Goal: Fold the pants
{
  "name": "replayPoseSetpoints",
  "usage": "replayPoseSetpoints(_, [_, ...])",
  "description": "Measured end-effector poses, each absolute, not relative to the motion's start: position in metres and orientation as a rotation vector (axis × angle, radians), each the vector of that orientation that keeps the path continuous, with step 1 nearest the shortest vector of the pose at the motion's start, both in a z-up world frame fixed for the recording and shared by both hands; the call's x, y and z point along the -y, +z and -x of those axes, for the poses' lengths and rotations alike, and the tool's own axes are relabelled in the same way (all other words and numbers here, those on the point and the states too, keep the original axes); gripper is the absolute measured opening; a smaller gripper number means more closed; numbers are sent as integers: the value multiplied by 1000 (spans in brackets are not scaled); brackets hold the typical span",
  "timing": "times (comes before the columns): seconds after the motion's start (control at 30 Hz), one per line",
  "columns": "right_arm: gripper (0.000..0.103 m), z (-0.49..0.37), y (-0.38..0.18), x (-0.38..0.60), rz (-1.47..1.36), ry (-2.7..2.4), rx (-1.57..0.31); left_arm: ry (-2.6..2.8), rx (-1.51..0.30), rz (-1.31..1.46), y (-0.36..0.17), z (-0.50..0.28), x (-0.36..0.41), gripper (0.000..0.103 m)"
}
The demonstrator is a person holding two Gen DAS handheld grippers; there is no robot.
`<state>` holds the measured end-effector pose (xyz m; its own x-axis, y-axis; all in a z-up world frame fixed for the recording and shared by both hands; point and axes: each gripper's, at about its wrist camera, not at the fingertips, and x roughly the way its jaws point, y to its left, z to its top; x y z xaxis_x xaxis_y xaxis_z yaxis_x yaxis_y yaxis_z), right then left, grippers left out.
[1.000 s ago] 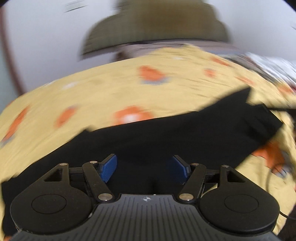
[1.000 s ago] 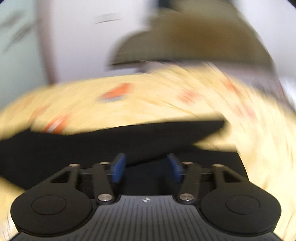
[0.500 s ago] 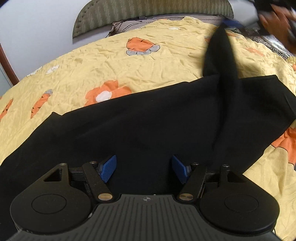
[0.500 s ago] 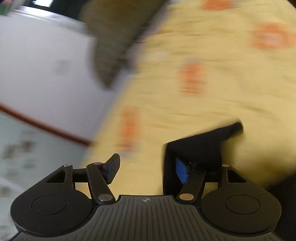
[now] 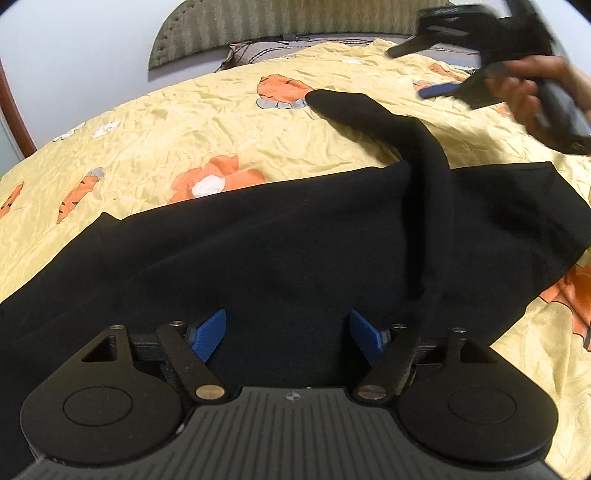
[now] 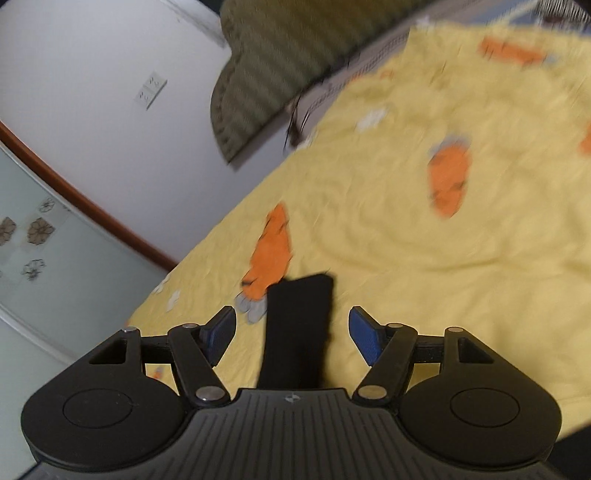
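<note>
Black pants (image 5: 277, 251) lie spread across a yellow bed sheet with orange flowers. One narrow black strip of the pants (image 5: 417, 140) runs up from the main cloth and lies curved on the sheet toward the far side; its end also shows in the right wrist view (image 6: 299, 325). My left gripper (image 5: 290, 338) is open and empty, low over the black cloth. My right gripper (image 6: 291, 332) is open, above the strip's end and apart from it; it shows in the left wrist view (image 5: 480, 55) at the top right, held in a hand.
A padded green headboard (image 5: 258, 29) and a pillow edge (image 5: 266, 51) lie at the far end of the bed. A white wall with a brown door frame (image 6: 74, 192) stands to the left. Bare yellow sheet (image 5: 147, 147) surrounds the pants.
The right gripper opened and let go of the black strip, which dropped from held upright to lying on the sheet. The right gripper lifted away. The left gripper stayed open over the cloth.
</note>
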<state>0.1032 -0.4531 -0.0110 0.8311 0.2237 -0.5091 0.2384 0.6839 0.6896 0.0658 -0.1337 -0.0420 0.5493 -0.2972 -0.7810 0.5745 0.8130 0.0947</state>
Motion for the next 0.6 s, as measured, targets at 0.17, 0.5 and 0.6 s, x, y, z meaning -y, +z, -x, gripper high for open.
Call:
replayPoseSetpoints(0.17, [67, -156, -58, 470, -985, -22, -673, -536, -827, -379, -43, -64, 135, 81])
replayPoseSetpoints(0.5, [4, -75, 4, 457, -756, -237, -418, -622, -807, -399, -40, -61, 140, 78])
replayPoseSetpoints(0.6, [4, 2, 35, 465, -728, -317, -302, -655, -807, -394, -40, -59, 141, 76])
